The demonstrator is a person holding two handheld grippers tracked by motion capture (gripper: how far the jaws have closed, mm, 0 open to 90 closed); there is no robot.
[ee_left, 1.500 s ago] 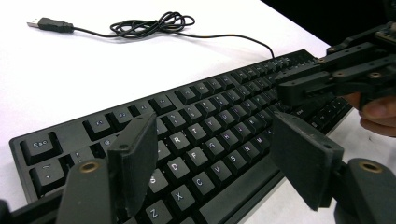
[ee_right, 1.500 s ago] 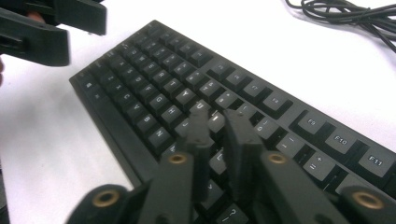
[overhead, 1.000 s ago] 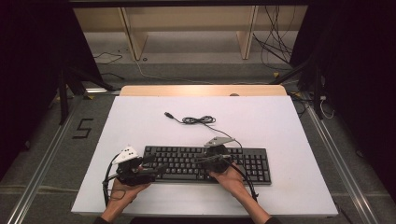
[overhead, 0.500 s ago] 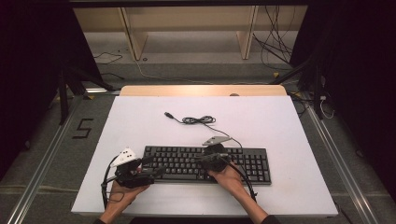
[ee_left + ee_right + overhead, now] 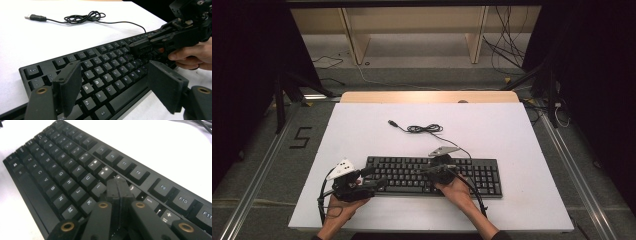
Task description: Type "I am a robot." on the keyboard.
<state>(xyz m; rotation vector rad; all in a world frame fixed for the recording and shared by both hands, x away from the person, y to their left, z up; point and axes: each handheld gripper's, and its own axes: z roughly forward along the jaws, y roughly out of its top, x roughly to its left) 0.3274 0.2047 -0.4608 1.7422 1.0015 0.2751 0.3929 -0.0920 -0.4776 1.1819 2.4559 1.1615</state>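
white table top (image 5: 522,150) spread wide under everything, with a black keyboard (image 5: 432,175) lying flat near its front edge and a thin black usb cable (image 5: 424,129) coiled loosely just behind, plug end bare on the white. left gripper (image 5: 374,176) parked at the keyboard's left end, jaws released and spread apart over the letter keys with nothing between them. right gripper (image 5: 119,190) poised above the middle keys, jaws clenched tight together on nothing, tips just over the o and p keys.
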